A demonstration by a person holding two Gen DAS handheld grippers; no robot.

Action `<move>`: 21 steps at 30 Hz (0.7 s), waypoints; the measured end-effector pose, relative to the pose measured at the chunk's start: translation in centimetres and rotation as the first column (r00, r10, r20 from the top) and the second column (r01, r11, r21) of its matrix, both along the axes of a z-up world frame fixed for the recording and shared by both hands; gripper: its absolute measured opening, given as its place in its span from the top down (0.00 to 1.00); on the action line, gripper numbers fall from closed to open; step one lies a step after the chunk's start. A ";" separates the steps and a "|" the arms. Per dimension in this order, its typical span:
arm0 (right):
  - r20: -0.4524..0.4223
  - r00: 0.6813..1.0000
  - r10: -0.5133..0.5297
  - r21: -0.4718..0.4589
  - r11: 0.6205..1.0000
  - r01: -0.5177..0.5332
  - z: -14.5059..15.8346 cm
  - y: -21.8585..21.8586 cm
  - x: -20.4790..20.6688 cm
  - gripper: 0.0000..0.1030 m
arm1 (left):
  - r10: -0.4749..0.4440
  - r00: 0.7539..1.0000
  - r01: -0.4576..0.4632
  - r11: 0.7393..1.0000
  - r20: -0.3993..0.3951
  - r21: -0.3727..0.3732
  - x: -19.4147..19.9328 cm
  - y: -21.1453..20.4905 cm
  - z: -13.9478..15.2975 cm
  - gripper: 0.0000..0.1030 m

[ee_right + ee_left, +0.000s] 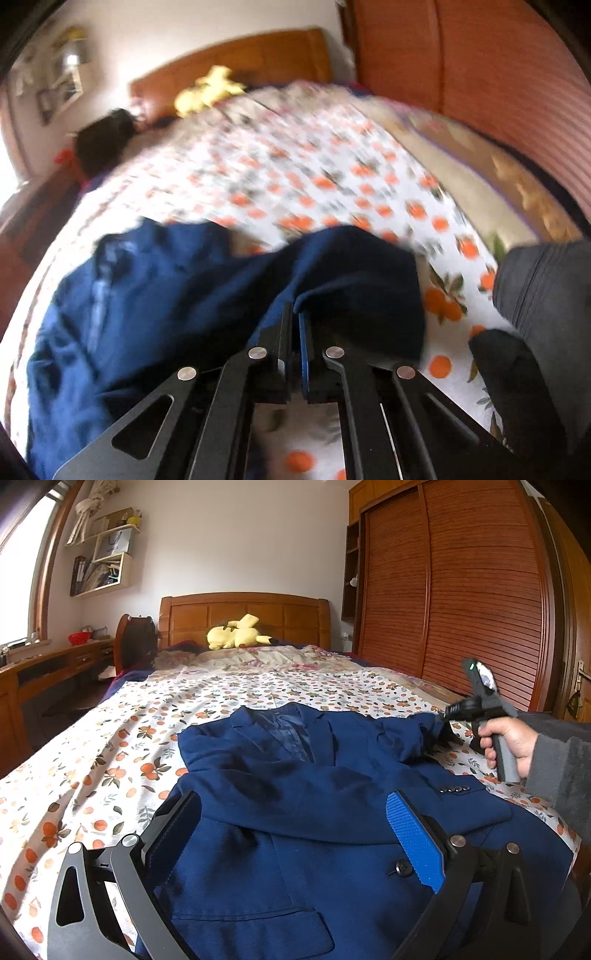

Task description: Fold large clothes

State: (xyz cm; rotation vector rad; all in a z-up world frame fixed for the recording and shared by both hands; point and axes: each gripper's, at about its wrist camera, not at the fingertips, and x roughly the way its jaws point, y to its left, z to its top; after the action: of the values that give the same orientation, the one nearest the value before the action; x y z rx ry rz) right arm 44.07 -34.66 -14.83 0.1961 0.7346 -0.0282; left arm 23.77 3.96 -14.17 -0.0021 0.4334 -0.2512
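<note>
The navy blazer lies front-up on the orange-print bedsheet, collar toward the headboard. The left gripper hovers above its lower front, fingers wide apart with only cloth below them. Further right, the right gripper, gripped by a hand, has its fingers clamped together on the blazer's shoulder fabric, lifting it slightly.

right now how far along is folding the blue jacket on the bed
Early. Done: the blue jacket lies on the bed, one sleeve across its front. In hand: the right tongs are shut on jacket fabric at its edge. The left tongs are open. Left: the remaining folds.
</note>
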 end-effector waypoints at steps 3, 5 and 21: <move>0.073 0.993 0.091 -0.037 0.995 -0.089 2.9 3.3 -2.1 0.98 | 0.012 1.000 -0.012 1.000 -0.002 0.009 -0.1 0.2 -0.1 0.02; 0.106 0.982 0.158 -0.055 0.987 -0.153 4.5 5.5 -3.4 0.98 | 0.020 1.000 -0.020 1.000 0.000 0.012 -0.3 0.4 -0.1 0.02; 0.082 0.850 0.520 -0.085 0.853 -0.514 5.8 18.5 -12.9 0.97 | 0.070 0.997 -0.070 0.998 -0.009 0.005 -2.1 2.3 -0.2 0.02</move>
State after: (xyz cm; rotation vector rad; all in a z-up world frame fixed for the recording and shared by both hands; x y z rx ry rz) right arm 31.13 -16.15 -9.00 -0.0651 0.6630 0.4747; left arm 21.62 6.25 -14.40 -0.0135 0.4420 -0.1811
